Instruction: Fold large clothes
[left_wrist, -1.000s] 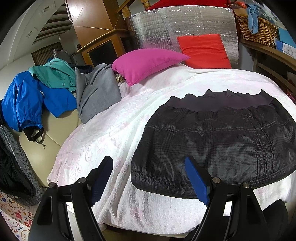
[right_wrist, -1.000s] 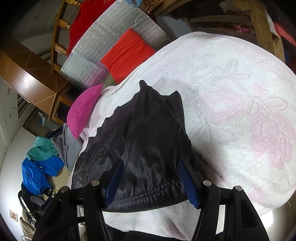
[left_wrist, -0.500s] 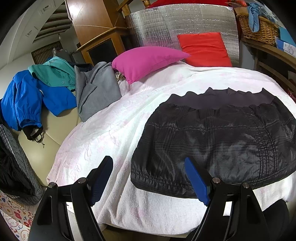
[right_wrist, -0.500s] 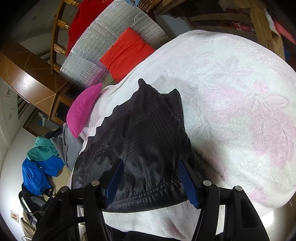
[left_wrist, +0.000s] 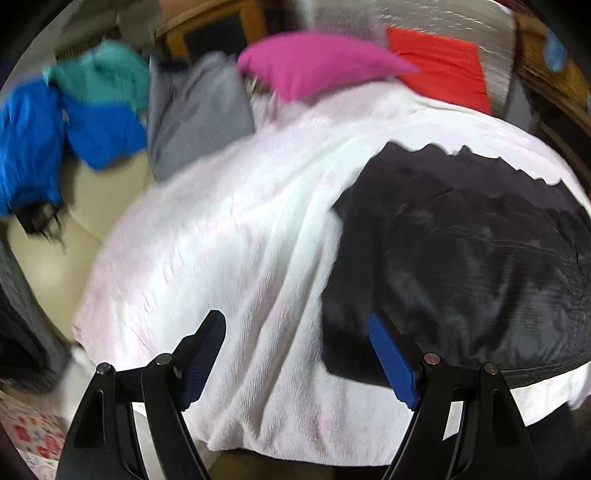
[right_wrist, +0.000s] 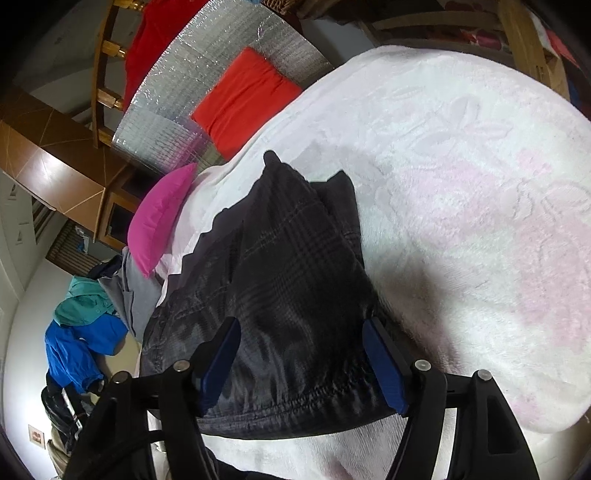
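Note:
A black checked garment (left_wrist: 461, 258) lies folded flat on the bed's white and pink blanket (left_wrist: 221, 240). My left gripper (left_wrist: 295, 325) hangs open over the bare blanket, and its right finger sits by the garment's near left corner. This view is blurred by motion. In the right wrist view the same garment (right_wrist: 280, 258) stretches away from my right gripper (right_wrist: 301, 325), which hovers low over its gathered near hem. The right jaws are opening, with the hem lying between the blue pads (right_wrist: 384, 365), which do not press on it.
A pink pillow (left_wrist: 317, 62) and a red cushion (left_wrist: 439, 66) lie at the head of the bed against a silver foil mat (right_wrist: 221, 74). Grey (left_wrist: 195, 110), teal (left_wrist: 99, 74) and blue clothes (left_wrist: 55, 136) are piled to the left. Wooden furniture (right_wrist: 517, 37) stands beyond the bed's right side.
My left gripper has swung fast toward the bed's left, so the garment now sits further right in its view. My right gripper's jaws have spread wider over the hem.

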